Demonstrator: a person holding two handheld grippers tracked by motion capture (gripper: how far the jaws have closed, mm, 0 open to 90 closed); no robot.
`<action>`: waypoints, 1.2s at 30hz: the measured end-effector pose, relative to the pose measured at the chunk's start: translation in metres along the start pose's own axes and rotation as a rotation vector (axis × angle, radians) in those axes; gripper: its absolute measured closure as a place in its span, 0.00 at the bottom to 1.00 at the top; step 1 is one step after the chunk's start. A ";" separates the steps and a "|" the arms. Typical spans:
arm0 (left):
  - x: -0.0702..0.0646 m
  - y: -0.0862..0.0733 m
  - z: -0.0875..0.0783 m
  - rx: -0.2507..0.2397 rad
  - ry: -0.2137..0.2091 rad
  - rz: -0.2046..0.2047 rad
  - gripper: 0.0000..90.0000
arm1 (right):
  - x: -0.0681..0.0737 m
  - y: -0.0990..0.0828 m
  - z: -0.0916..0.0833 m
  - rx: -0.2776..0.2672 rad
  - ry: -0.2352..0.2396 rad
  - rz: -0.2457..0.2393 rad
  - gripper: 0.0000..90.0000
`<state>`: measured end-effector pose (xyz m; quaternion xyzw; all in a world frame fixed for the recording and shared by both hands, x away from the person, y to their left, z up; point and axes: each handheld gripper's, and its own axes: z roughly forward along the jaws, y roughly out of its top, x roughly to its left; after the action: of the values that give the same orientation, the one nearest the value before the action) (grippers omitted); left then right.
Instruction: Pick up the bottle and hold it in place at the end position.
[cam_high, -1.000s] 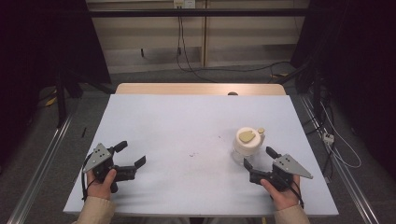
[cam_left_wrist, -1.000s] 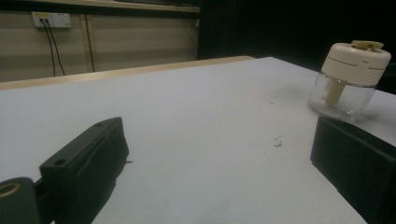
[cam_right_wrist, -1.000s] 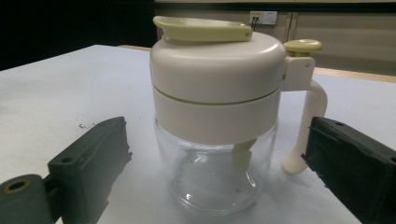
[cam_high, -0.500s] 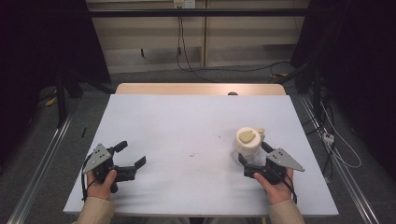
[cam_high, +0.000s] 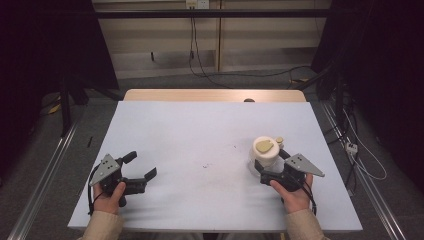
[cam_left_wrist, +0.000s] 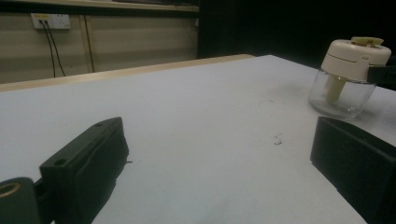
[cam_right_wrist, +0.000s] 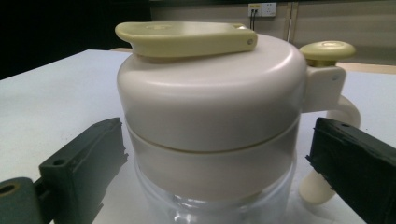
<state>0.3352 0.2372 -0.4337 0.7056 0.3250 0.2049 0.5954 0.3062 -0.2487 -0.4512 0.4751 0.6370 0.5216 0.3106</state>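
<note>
Black rubber-faced fingers (cam_right_wrist: 79, 163) of the right gripper (cam_high: 271, 165) spread wide, one on each side of the jar (cam_right_wrist: 210, 116), not touching, nothing gripped. Cream plastic lid (cam_right_wrist: 210, 88) straight ahead between them, clear glass body (cam_right_wrist: 215, 205) below the lid, pale yellow-green flap (cam_right_wrist: 184, 37) lying flat on top. To the jar's far side, a cream handle (cam_right_wrist: 336, 140) with a small yellow-green button (cam_right_wrist: 327, 50) above it, close to the one finger.

Seen from above: jar (cam_high: 265, 151) upright on the pale counter (cam_high: 200, 130), right gripper just beside it on the near side, right hand (cam_high: 292, 192) behind. Left gripper (cam_high: 136, 172) well apart from the jar, across the counter, fingers (cam_left_wrist: 88, 163) likewise wide open and empty, resting low over bare surface; jar (cam_left_wrist: 348, 77) far off to one side in the left gripper view. A few dark specks (cam_high: 206, 165) on the counter between jar and left gripper.

Handling, as a judgement: glass base probably fragile and smooth, likely slippery under hard pads; looks empty, so light and easy to tip or push along the counter if one finger lands first. Lid plastic, stiff, matte, the better place to close on, across its broad band just above the seam. Best kept clear of the flap, the button and the handle, all liable to move or spoil a square grip. Fingers to close evenly, and gently.
</note>
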 end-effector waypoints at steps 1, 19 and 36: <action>0.000 0.000 0.000 0.000 0.000 0.000 0.04 | 0.000 0.000 0.001 0.004 0.003 -0.004 0.04; 0.002 -0.001 -0.001 -0.001 -0.006 -0.006 0.04 | 0.003 0.005 0.026 0.050 -0.012 -0.014 0.03; 0.002 -0.001 -0.001 -0.002 -0.007 -0.006 0.04 | 0.001 0.005 0.037 0.051 -0.007 -0.006 0.06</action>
<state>0.3356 0.2388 -0.4347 0.7047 0.3251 0.2010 0.5977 0.3406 -0.2340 -0.4563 0.4830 0.6503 0.5025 0.3021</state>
